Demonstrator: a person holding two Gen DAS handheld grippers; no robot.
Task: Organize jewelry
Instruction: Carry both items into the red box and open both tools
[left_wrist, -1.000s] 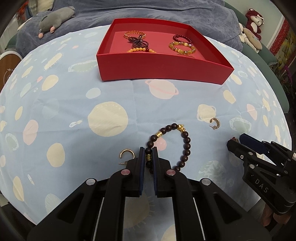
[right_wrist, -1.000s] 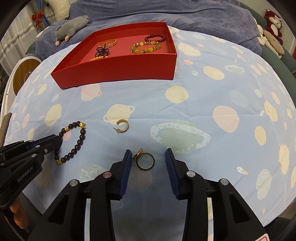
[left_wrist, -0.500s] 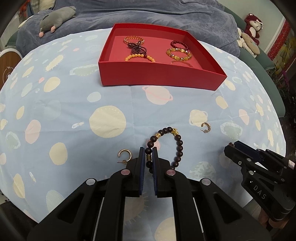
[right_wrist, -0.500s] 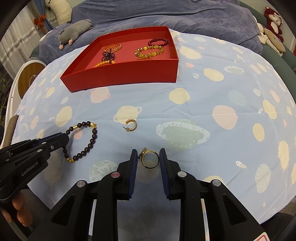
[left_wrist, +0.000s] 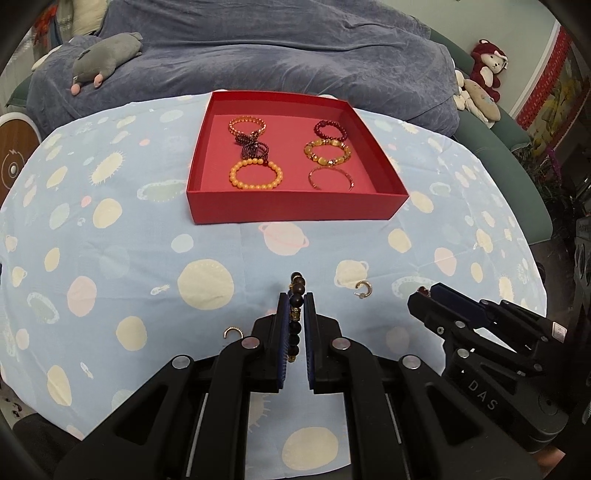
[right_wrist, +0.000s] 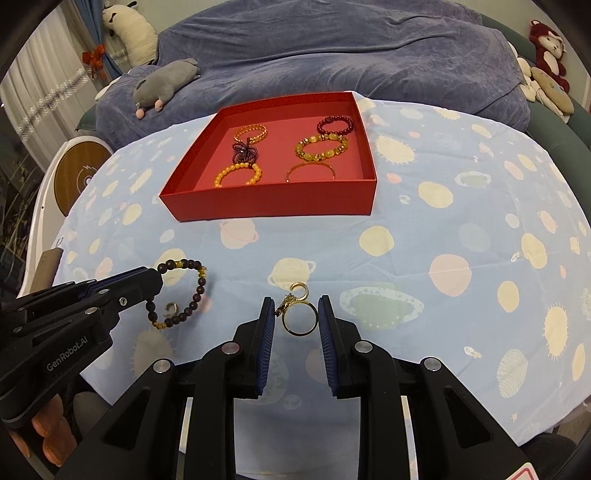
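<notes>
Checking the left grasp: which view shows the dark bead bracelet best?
The right wrist view: the bracelet hangs as a full loop from the left gripper. The left wrist view sees the bracelet edge-on between its own fingers, mostly hidden.

dark bead bracelet (right_wrist: 183, 293): gold spacers, hanging from left gripper (left_wrist: 295, 314) at 9 o'clock | gold ring (right_wrist: 300, 318): upright between right gripper (right_wrist: 297, 321) fingers, 6 o'clock | red tray (right_wrist: 273, 201): six bracelets inside, 12 o'clock
</notes>
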